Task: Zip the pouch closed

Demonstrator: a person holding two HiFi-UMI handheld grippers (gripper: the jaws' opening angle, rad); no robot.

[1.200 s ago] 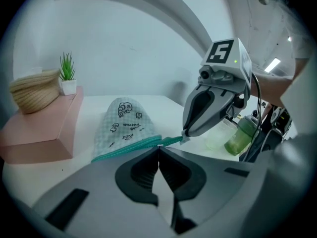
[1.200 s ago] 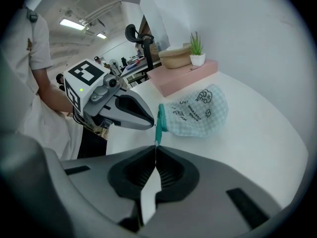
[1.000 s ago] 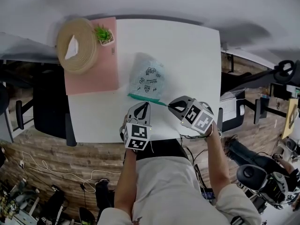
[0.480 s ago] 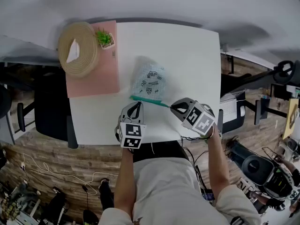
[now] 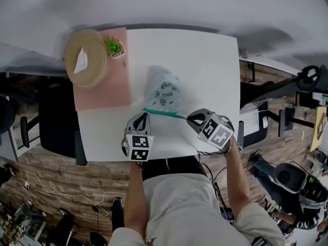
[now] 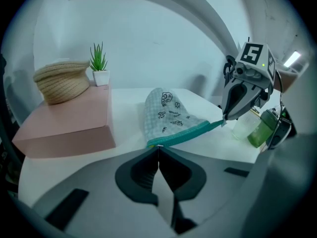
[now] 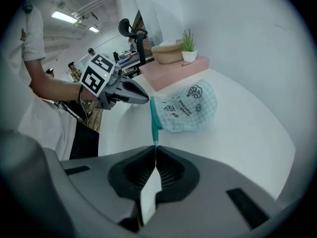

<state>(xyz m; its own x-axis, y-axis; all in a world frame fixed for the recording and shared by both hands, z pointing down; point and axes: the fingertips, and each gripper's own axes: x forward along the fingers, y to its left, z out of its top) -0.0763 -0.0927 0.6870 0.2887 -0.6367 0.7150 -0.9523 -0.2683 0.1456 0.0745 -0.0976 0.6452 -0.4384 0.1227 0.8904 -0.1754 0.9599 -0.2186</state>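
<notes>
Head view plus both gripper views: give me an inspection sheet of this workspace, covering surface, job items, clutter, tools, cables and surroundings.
Surface: white table, nothing spilled on it.
Job's things: pale checked fabric pouch lying on the table; its teal zip edge is stretched between the tools.
Clutter: pink block at the table's left, carrying a woven straw basket and a small potted plant.
Tools: left tool shut on the zip edge's left end; right tool shut on its right end.
Cables: loose pale cable on the floor.
Surroundings: dark office chair left of the table; brick-patterned floor.
</notes>
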